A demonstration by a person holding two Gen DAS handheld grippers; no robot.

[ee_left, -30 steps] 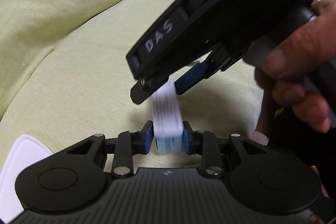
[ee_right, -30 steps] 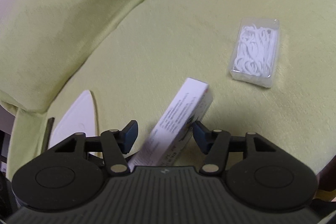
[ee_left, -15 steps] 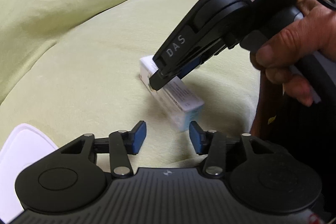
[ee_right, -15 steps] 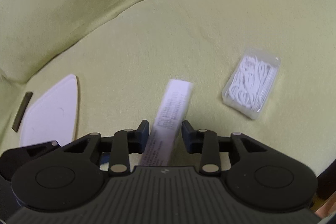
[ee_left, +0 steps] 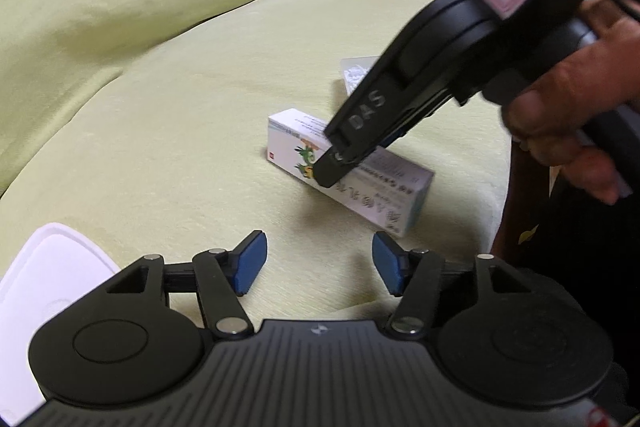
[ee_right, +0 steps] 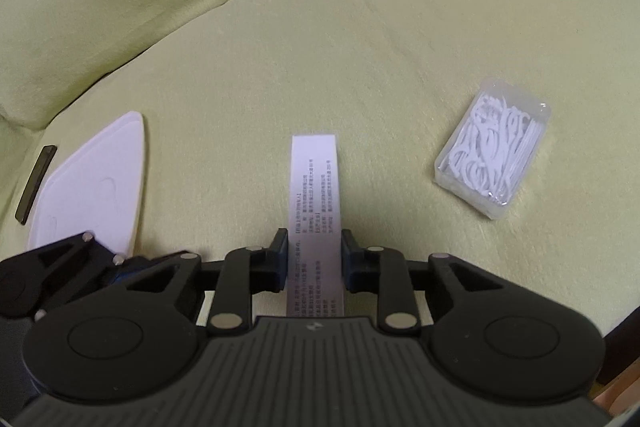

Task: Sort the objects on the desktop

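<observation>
I see a long white carton [ee_right: 316, 195] printed with small text and green cartoon figures, lying flat mid-cushion. Beside it, apart, a clear plastic case [ee_right: 494, 154] of white floss picks lies flat near the cushion's right edge.

Soft, even indoor light gives the green cushion [ee_right: 320, 39] a flat look with only a faint shadow beneath the white box [ee_left: 352, 167], whose near end and the hand [ee_left: 572, 99] beside it smear slightly, while fisheye bending darkens the corners.
</observation>
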